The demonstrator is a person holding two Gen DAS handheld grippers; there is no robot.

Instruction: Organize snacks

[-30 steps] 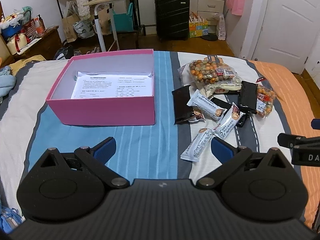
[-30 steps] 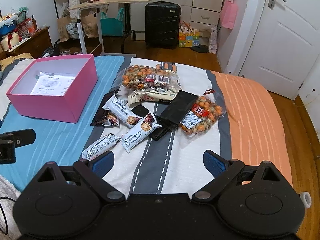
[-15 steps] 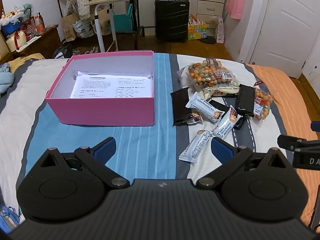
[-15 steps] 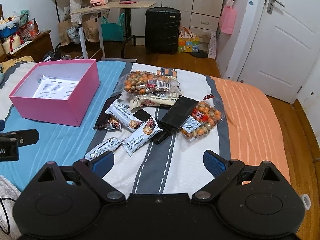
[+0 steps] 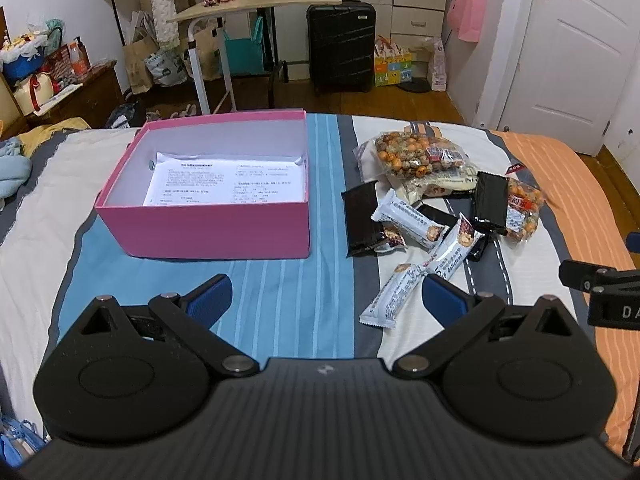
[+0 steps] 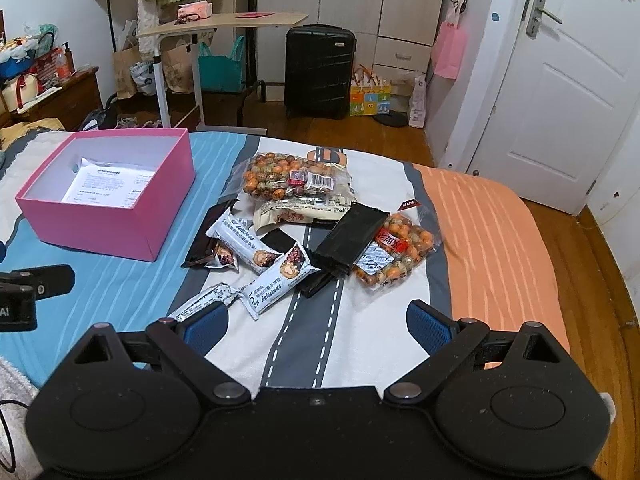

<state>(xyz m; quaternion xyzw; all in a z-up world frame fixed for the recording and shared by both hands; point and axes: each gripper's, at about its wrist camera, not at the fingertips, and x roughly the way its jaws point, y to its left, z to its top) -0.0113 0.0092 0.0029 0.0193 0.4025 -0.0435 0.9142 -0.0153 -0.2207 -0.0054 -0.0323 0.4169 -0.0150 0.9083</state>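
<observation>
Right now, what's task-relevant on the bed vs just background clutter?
Job:
pink box
white snack bars
black packets
coated-peanut bags
left gripper, right gripper, both open

Clutter:
printed sheet in the box
black suitcase
rolling desk
pink bag

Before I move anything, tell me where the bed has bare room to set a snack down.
Bare patches: the blue stripes between the pink box and the left gripper; the orange stripe right of the small nut bag; the road print before the right gripper. Crowded: the snack pile around the black packet and wrapped bars.
</observation>
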